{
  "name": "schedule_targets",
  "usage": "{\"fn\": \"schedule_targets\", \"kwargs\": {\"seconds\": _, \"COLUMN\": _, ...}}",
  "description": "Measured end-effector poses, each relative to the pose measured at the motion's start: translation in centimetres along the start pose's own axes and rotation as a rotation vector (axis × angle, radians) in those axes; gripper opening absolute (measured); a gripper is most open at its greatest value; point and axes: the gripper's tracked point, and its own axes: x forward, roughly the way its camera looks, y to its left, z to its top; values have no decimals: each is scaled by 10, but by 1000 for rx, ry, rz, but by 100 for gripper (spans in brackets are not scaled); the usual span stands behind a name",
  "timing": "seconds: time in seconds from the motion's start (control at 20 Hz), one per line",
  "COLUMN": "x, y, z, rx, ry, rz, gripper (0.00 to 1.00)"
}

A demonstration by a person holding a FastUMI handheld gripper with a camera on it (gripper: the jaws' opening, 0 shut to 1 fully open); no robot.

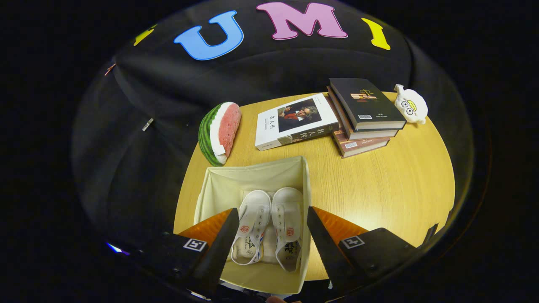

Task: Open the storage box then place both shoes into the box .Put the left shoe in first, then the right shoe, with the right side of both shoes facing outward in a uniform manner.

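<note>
A cream fabric storage box point(219, 185) stands open on the round wooden table point(379, 185), just ahead of and below my fingers. Two white canvas shoes lie side by side inside it, toes pointing away from me: one shoe point(252, 225) on the left and the other shoe point(288, 223) on the right. My gripper point(269, 235) hovers above the box, open, with both shoes seen in the gap between the fingers and nothing held.
Beyond the box lie a watermelon-slice toy point(220, 132), a white-covered book point(297, 122), a stack of three books point(362, 115) and a small white plush toy point(410, 105) near the table's far right edge. Bare tabletop extends right of the box.
</note>
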Motion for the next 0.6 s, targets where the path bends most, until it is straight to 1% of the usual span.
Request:
{"fn": "schedule_targets", "kwargs": {"seconds": 0.15, "x": -12, "y": -16, "z": 9, "rx": -4, "ry": -47, "rz": -14, "gripper": 99}}
{"fn": "schedule_targets", "kwargs": {"seconds": 0.3, "x": -29, "y": -46, "z": 27, "rx": -17, "ry": -128, "rz": -55, "gripper": 99}}
{"fn": "schedule_targets", "kwargs": {"seconds": 0.6, "x": -65, "y": -132, "z": 62, "rx": -56, "ry": -274, "rz": -181, "gripper": 99}}
